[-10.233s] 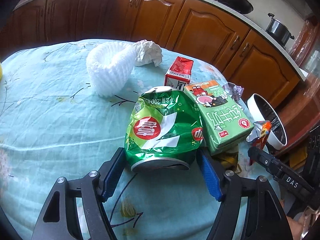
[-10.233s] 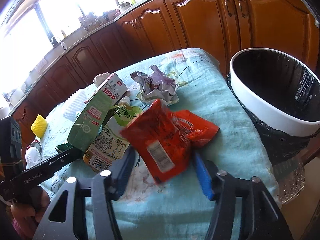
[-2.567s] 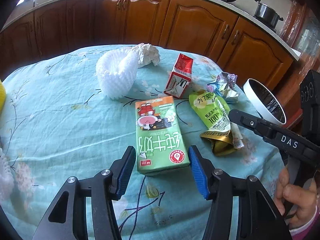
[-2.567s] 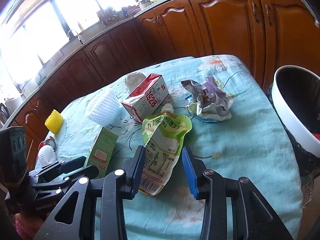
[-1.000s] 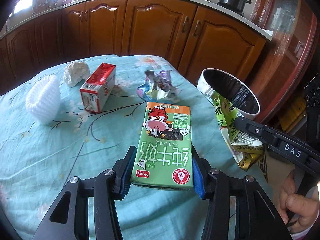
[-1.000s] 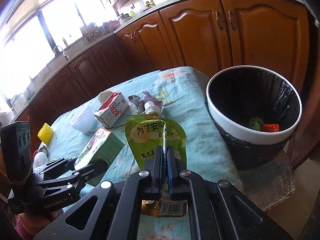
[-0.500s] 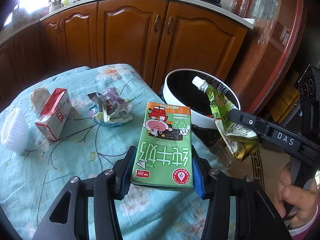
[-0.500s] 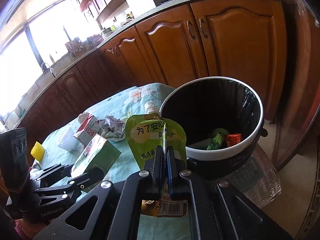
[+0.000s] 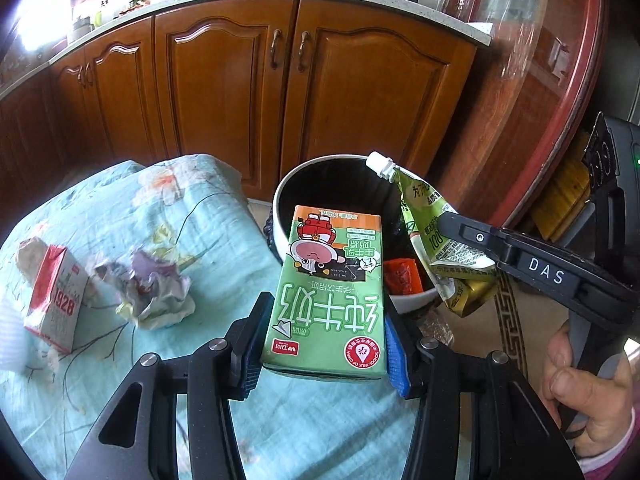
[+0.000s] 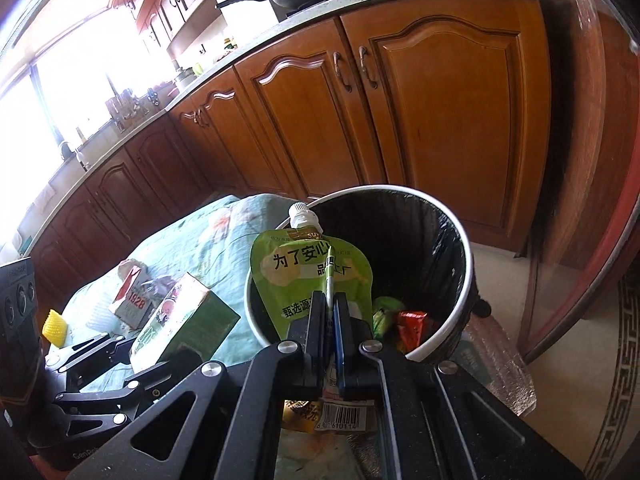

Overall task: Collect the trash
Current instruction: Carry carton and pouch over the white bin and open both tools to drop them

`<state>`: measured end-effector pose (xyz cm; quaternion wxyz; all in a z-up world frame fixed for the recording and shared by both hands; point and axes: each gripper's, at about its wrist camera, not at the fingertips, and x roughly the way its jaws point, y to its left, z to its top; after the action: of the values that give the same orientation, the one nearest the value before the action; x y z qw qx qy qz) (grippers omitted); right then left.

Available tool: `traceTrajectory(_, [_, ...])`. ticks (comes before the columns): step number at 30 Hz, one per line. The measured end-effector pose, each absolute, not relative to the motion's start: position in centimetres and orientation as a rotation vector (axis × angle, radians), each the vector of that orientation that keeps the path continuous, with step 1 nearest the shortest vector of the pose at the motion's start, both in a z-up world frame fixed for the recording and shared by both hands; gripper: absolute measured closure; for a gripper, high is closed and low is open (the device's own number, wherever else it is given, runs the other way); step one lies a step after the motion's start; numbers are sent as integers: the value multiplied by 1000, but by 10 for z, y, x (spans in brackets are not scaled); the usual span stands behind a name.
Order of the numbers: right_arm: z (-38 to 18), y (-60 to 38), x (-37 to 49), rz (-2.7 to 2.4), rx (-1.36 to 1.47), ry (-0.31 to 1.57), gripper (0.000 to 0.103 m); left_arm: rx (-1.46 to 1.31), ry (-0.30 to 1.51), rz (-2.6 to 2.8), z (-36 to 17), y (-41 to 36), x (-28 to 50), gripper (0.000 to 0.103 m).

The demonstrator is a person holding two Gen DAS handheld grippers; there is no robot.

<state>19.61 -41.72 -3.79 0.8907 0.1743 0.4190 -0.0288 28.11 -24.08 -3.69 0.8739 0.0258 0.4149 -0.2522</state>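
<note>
My left gripper is shut on a green milk carton and holds it in the air, its far end over the near rim of the white trash bin. My right gripper is shut on a green spouted drink pouch and holds it over the bin. The pouch and the right gripper also show in the left wrist view. A red wrapper and green trash lie inside the bin's black liner.
On the floral tablecloth lie a red-and-white carton and a crumpled wrapper. A yellow foam net lies further back on the table. Wooden cabinets stand behind the bin. A patterned floor mat lies to the right.
Both grippers have swung further towards the bin with their loads. The carton's end now overlaps the bin's rim and the pouch hangs over its opening.
</note>
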Motion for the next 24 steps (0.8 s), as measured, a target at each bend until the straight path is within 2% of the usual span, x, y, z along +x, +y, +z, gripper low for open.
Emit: traceTrajectory(24, [-61,-448,237,-109,341,944,100,114,939,-528,-59,-309,357,54])
